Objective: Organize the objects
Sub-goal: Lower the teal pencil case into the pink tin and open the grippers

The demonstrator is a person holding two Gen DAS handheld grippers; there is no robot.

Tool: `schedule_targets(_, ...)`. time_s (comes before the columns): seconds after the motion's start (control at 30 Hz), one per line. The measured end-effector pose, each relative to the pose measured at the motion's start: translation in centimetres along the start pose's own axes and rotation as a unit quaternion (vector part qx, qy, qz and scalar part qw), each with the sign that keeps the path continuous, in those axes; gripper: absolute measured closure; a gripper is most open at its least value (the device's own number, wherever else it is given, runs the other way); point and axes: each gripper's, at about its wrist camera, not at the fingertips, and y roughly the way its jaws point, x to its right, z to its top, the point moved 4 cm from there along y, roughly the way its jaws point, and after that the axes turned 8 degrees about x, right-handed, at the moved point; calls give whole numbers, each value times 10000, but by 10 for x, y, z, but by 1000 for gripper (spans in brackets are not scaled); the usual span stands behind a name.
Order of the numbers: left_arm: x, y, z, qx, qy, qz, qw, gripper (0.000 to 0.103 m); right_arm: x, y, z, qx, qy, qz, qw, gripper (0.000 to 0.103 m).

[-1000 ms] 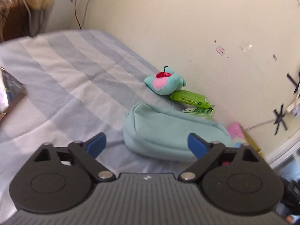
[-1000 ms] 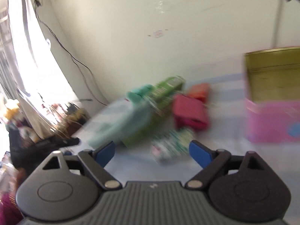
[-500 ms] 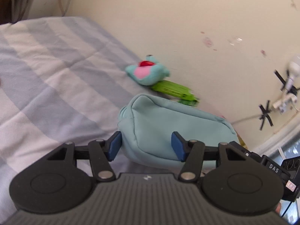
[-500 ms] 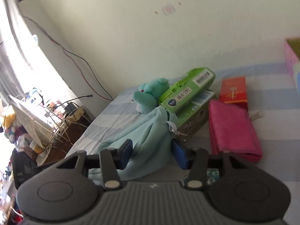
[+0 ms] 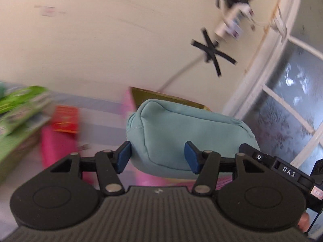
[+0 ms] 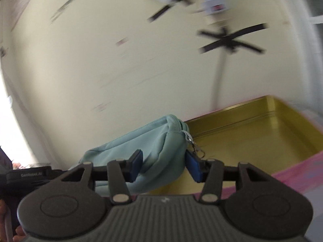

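A light teal zip pouch (image 5: 187, 139) hangs in the air between both grippers. My left gripper (image 5: 158, 157) is shut on one end of it, blue pads pressing its sides. My right gripper (image 6: 164, 166) is shut on the other end of the pouch (image 6: 157, 141), by the zipper pull (image 6: 191, 141). Just behind the pouch stands a pink tin box (image 6: 302, 167) with a gold inside (image 6: 252, 137); the pouch's zipper end overlaps its near left corner. In the left wrist view the box (image 5: 129, 102) shows behind the pouch.
To the left on the striped bed lie a red packet (image 5: 65, 121), a pink wallet (image 5: 54, 147) and green boxes (image 5: 18, 117), all blurred. A cream wall with black tape crosses (image 5: 214, 54) rises behind. A window (image 5: 288, 109) is at right.
Both grippers closed on the teal pouch, lifted it off the bed and carried it right, away from the green boxes and plush toy, to the pink tin box.
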Motion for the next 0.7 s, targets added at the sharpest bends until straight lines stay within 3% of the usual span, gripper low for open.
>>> schedule_targets(0.13, 24, 62, -12, -292, 131, -28, 9995, 43, 63, 2, 14, 110, 217, -587, 9980, 56)
schedule_targets(0.27, 31, 95, -30, -630, 200, 85, 9978, 42, 97, 13, 16, 102, -93, -1026, 9946, 53)
schedule_targets(0.33, 35, 96, -36, -560, 502, 266, 9968, 40, 98, 21, 12, 80, -336, -1227, 9918, 48)
schedule_targets(0.4, 39, 93, -37, -545, 711, 348, 9954, 35, 98, 27, 7, 165, -478, -1485, 9876, 34)
schedule_targets(0.47, 46, 85, -35, -464, 852, 236, 9950, 35, 94, 23, 4, 497, -565, -1795, 9809, 12)
schedule_targets(0.57, 48, 57, -28, -108, 1144, 211, 9932, 35, 81, 13, 9, 922, -540, -1908, 9758, 11)
schedule_targets(0.7, 22, 10, -19, 181, 1200, 166, 9925, 34, 44, -5, 9, 1397, -546, -1643, 9749, 11)
